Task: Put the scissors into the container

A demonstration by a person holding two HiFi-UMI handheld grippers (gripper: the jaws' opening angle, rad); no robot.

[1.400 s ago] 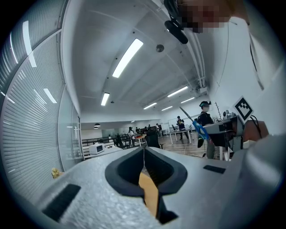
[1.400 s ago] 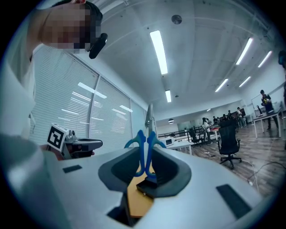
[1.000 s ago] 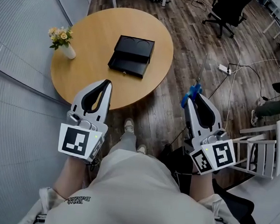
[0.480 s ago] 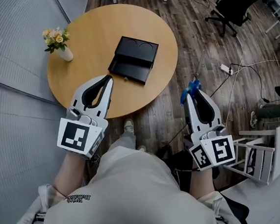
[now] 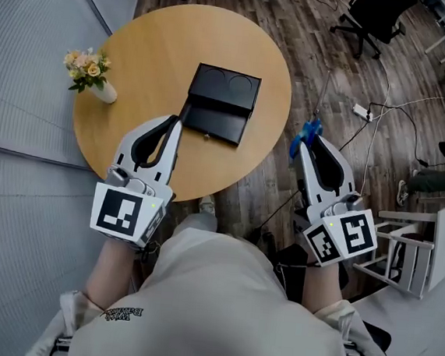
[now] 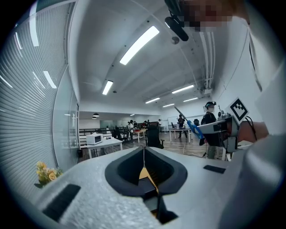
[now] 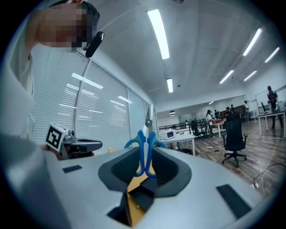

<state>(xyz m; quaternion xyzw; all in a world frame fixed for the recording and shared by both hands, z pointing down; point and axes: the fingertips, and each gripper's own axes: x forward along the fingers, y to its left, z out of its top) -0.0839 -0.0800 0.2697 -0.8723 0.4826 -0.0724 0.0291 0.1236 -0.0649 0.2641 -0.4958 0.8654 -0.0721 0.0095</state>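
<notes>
**A:** On the round wooden table (image 5: 133, 47), in the head view, what stands?

**B:** A black rectangular container (image 5: 222, 103), with a white vase of flowers (image 5: 91, 75) well apart from it. The blue-handled metal scissors (image 5: 311, 131) are off the table, over the floor.

**A:** And the left gripper view?

**B:** The left gripper (image 6: 144, 150) has its jaws pressed together, with nothing between them.

**A:** And the right gripper view?

**B:** The right gripper (image 7: 145, 154) is clamped on the scissors' handles, blades pointing away from it.
</notes>
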